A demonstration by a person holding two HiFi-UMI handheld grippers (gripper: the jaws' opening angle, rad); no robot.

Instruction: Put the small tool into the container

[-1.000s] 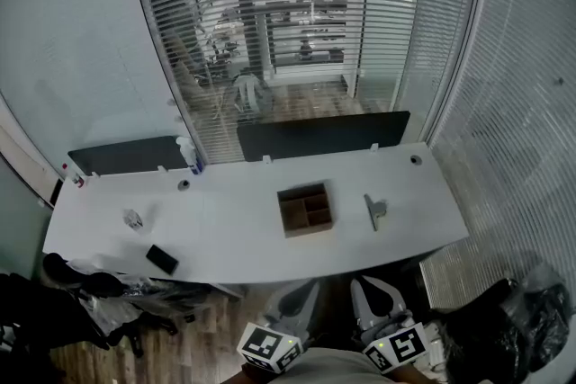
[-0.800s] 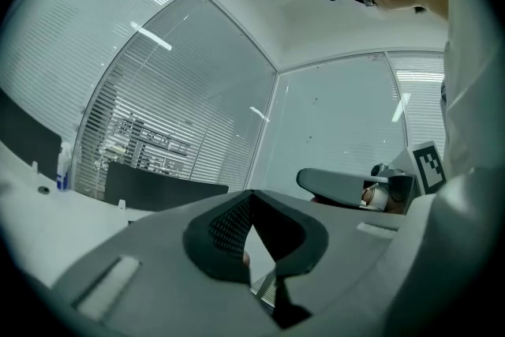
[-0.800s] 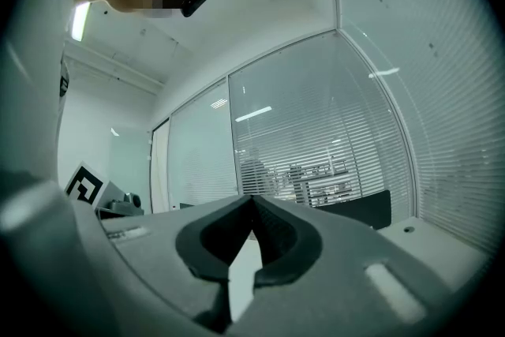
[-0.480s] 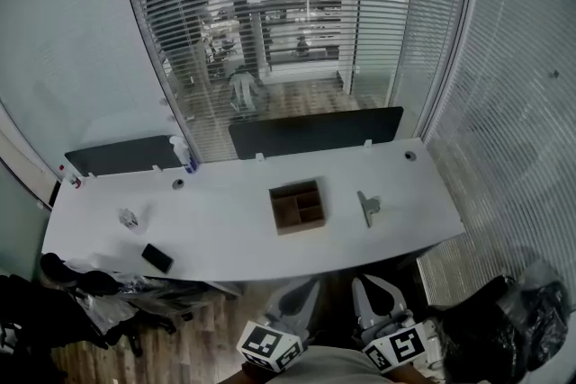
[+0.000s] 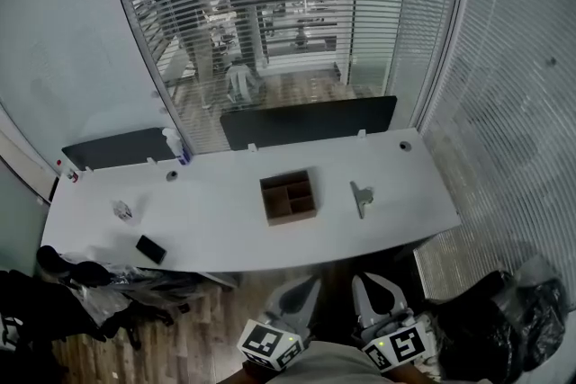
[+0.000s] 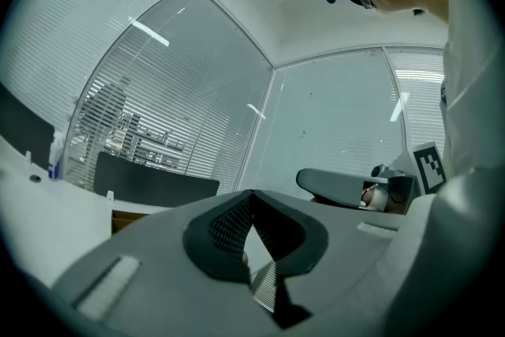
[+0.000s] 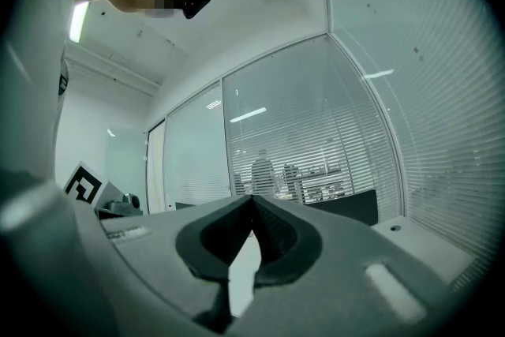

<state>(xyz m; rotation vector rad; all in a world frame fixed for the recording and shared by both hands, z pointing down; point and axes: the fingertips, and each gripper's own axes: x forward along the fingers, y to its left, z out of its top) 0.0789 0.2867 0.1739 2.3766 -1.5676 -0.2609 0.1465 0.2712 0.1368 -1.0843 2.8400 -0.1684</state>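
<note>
Nearest the person, at the bottom of the head view, both grippers are held low and close to the body, side by side and well short of the worktop's (image 5: 225,229) near edge, their tips pointing forward and tilted upward. The left gripper (image 5: 301,290) has its jaws pressed together at the tips with nothing caught between them, as the left gripper view shows (image 6: 252,197), where the camera looks up toward the ceiling. The right gripper (image 5: 371,285) is likewise clenched on nothing, its tips meeting in the right gripper view (image 7: 252,201). On the floor at the right lies a black bag (image 5: 504,319). On the long white worktop, a flat black object (image 5: 150,249) lies close to the near edge toward the left end, and a small crumpled clear thing (image 5: 122,210) sits just beyond it. The brown container (image 5: 288,197), divided into compartments, stands about midway along the worktop, between its near and far edges. The small tool (image 5: 361,198), grey, lies flat to the right of the container, apart from it with bare worktop between, not in any compartment. At the far edge stand two dark partition panels (image 5: 309,121), with a bottle (image 5: 183,154) between them. Behind the slatted blinds (image 5: 297,4) people (image 5: 180,9) stand.
</note>
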